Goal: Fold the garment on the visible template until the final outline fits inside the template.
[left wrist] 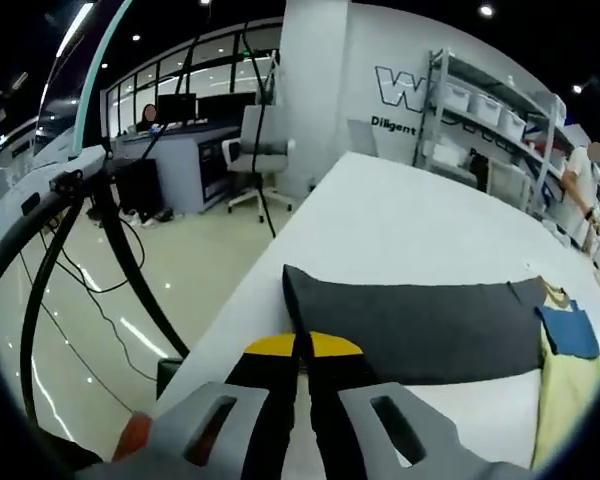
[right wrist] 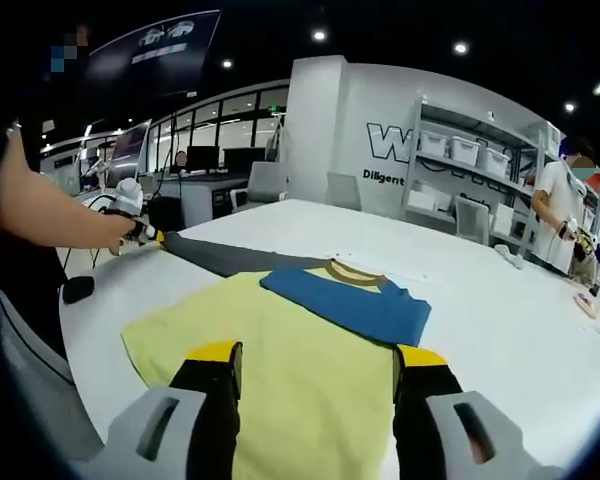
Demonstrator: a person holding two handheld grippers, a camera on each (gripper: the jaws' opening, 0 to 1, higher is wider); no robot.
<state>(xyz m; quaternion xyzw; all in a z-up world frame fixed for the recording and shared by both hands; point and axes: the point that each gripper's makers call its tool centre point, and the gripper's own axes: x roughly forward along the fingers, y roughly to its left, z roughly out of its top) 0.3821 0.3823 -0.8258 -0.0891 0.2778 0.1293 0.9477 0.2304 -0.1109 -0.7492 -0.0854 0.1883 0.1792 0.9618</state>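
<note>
The garment (right wrist: 310, 350), a yellow T-shirt with a blue yoke and tan collar, lies spread on the white table (right wrist: 500, 310), and everything else is best placed against it. Just beyond its collar end a dark grey sleeve (left wrist: 410, 325) stretches flat away from the body toward the table's near corner. The left gripper (left wrist: 302, 365) has its jaws pressed together on that sleeve's outer end, so it is closed on the cloth; in the right gripper view the same gripper (right wrist: 145, 232) sits at the sleeve tip, well apart from the yellow body. The right gripper (right wrist: 318, 372) hovers over the yellow hem end with its jaws spread wide and nothing between them. The step in hand looks like folding the sleeve inward. To do it well, lift the tip only slightly, carry it straight over the blue yoke, and keep the cloth taut. The open gripper could press down on the yellow body meanwhile. I cannot make out the template's outline.
</note>
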